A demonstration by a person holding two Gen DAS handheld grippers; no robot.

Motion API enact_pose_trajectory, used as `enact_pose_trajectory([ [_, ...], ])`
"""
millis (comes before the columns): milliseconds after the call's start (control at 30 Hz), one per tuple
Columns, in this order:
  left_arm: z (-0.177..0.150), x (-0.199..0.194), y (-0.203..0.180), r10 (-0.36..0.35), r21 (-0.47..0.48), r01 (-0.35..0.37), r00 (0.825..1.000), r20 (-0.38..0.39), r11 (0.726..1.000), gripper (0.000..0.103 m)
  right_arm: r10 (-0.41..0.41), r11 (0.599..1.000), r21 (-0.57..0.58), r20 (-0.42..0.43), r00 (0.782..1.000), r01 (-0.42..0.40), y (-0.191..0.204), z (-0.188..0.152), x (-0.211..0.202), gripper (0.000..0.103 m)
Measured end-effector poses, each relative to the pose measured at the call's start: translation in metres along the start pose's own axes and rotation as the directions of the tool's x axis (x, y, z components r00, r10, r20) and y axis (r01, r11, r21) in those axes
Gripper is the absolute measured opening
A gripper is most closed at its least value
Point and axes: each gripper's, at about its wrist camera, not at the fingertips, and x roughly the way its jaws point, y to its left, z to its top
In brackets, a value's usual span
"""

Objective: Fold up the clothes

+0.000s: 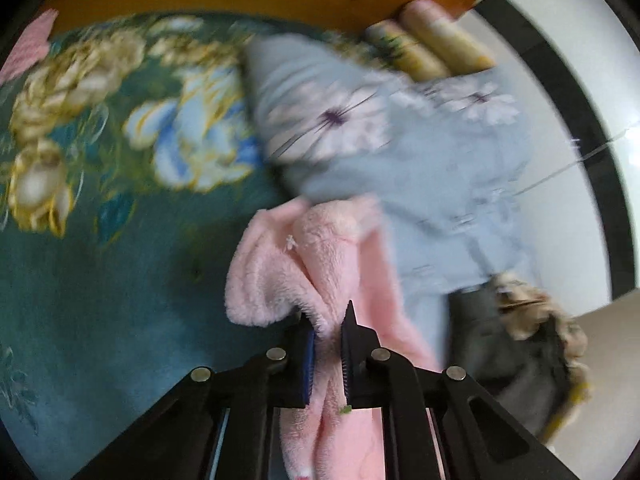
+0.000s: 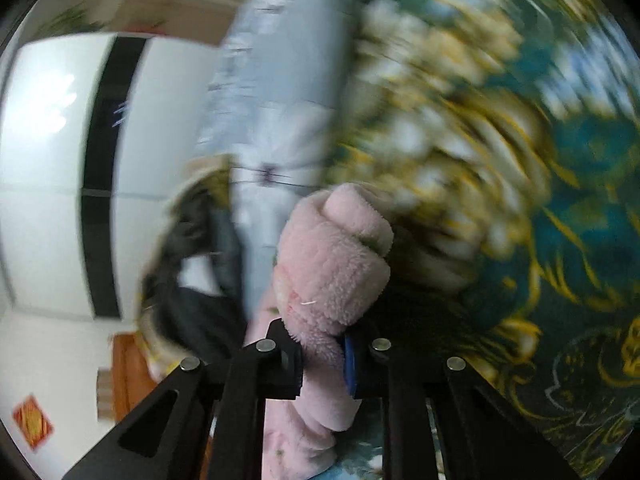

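Left claw (image 1: 329,332) pinching pink fleece (image 1: 320,248), right claw (image 2: 320,344) pinching same fleece (image 2: 332,264), grey floral cloth (image 1: 420,152) beyond both, teal floral bedspread (image 1: 100,240) beneath.

Each camera sits just behind its gripper's fingers, looking forward along them, very near the pink fleece (image 1: 320,248). The left view faces down across the bedspread (image 1: 100,240) toward its far edge; the right view is tilted sideways. Both share the fleece, bedspread and grey quilt (image 1: 420,160).
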Motion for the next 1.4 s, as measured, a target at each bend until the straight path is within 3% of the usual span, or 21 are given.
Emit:
enact_pose_trajectory([
  [100, 0.004, -0.043, -0.007, -0.103, 0.06, 0.099, 0.993, 0.054, 0.993, 0.011, 0.069, 0.992, -0.111, 0.014, 0.998, -0.067, 0.03, 0.004, -0.03, 0.015],
  [167, -0.004, -0.067, 0.004, -0.119, 0.084, 0.113, 0.99, 0.074, 0.99, 0.011, 0.04, 0.991, -0.127, 0.023, 0.999, -0.037, 0.016, 0.0, -0.042, 0.015],
  [233, -0.021, -0.072, 0.033, -0.059, 0.085, 0.054, 0.996, 0.06, 0.995, 0.011, 0.002, 0.991, -0.137, 0.03, 1.0, 0.003, -0.002, -0.004, -0.052, 0.015],
  [300, -0.037, -0.06, 0.067, 0.041, 0.056, -0.04, 0.999, -0.001, 0.998, 0.011, -0.049, 0.991, -0.12, 0.025, 0.999, 0.051, -0.024, -0.009, -0.055, 0.015],
  [400, -0.065, -0.039, 0.117, 0.16, -0.054, -0.165, 0.983, -0.09, 0.985, 0.011, -0.154, 0.988, -0.023, -0.029, 0.988, 0.153, -0.069, -0.019, -0.042, 0.015],
  [500, -0.08, -0.035, 0.139, 0.199, -0.117, -0.212, 0.973, -0.114, 0.97, 0.011, -0.193, 0.979, 0.054, -0.055, 0.98, 0.196, -0.097, -0.027, -0.038, 0.015],
  [633, -0.07, -0.036, 0.135, 0.219, -0.082, -0.229, 0.969, -0.118, 0.97, 0.011, -0.208, 0.978, 0.006, -0.064, 0.976, 0.209, -0.086, -0.026, -0.043, 0.016],
  [867, -0.073, -0.043, 0.135, 0.213, -0.038, -0.221, 0.965, -0.153, 0.974, 0.015, -0.259, 0.965, -0.06, -0.091, 0.962, 0.254, -0.077, -0.029, -0.055, 0.023],
  [1267, -0.079, -0.079, 0.189, 0.087, -0.207, -0.104, 0.992, -0.086, 0.973, 0.014, -0.33, 0.938, -0.116, -0.005, 0.944, 0.327, -0.05, -0.03, -0.11, 0.027],
  [1333, -0.078, -0.082, 0.194, 0.065, -0.222, -0.079, 0.995, -0.073, 0.972, 0.021, -0.324, 0.936, -0.145, -0.009, 0.946, 0.32, -0.039, -0.036, -0.106, 0.028],
  [1400, -0.074, -0.08, 0.187, 0.037, -0.21, -0.049, 0.997, -0.063, 0.976, 0.043, -0.316, 0.935, -0.179, -0.031, 0.948, 0.305, -0.023, -0.045, -0.092, 0.028],
])
